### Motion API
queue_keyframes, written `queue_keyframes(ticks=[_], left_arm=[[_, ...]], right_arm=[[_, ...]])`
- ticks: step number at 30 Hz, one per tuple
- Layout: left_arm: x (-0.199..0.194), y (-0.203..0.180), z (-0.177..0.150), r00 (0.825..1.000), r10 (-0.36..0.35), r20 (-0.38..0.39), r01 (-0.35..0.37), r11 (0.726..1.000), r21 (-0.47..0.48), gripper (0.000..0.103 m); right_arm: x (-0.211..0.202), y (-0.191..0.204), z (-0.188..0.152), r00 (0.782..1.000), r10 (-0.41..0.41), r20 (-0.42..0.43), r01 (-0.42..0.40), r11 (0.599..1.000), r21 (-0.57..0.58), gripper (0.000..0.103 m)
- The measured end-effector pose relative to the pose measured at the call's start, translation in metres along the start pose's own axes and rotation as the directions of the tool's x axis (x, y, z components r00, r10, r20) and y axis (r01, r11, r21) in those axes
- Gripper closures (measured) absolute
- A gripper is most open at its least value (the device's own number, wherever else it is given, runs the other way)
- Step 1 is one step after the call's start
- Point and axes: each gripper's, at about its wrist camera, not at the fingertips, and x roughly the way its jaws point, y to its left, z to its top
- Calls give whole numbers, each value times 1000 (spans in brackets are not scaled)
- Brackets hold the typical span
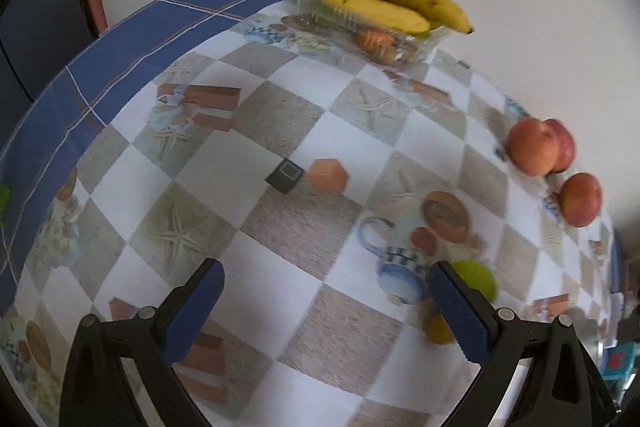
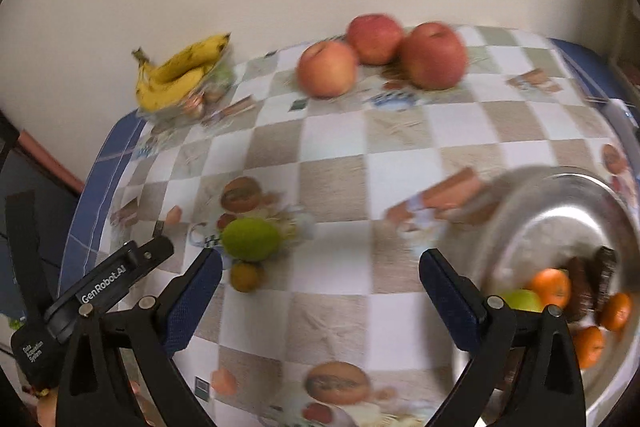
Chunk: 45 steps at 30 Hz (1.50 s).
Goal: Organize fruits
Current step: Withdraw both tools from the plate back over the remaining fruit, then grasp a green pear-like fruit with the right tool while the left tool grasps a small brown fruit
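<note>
Both my grippers are spread wide and hold nothing: the left gripper (image 1: 326, 307) and right gripper (image 2: 320, 297) hover over the checked table (image 2: 340, 147). Three apples (image 2: 384, 57) sit far, bananas (image 2: 180, 71) far left, a green fruit (image 2: 250, 239) near left, and the metal bowl (image 2: 560, 203) at right holds oranges (image 2: 550, 287).

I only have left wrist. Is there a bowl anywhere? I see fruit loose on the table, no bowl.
Observer: Yes. Right wrist shows a metal bowl at the right, beside the right gripper.
Operator: Anything in it?
Observer: Three oranges and a green fruit, plus dark items I can't identify.
Operator: Right gripper carrying something?
Observer: No. Its jaws stand wide open over bare tablecloth, nothing between them.
Operator: The green fruit by my gripper?
Observer: That large green fruit lies on the cloth, a small brownish fruit touching it, ahead of the left gripper.
</note>
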Motion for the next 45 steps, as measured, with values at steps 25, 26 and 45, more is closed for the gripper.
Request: queue_keyframes(ticks=[25, 26, 45], left_arm=[[31, 23, 15, 997, -42, -69, 31, 988, -154, 1], [31, 21, 14, 996, -54, -75, 42, 987, -153, 1], [30, -51, -6, 959, -212, -189, 223, 974, 38, 46]], right_arm=[[84, 49, 4, 994, 69, -85, -73, 996, -50, 47], [84, 48, 4, 994, 76, -83, -80, 996, -46, 47], [56, -38, 11, 994, -34, -102, 52, 984, 173, 47]])
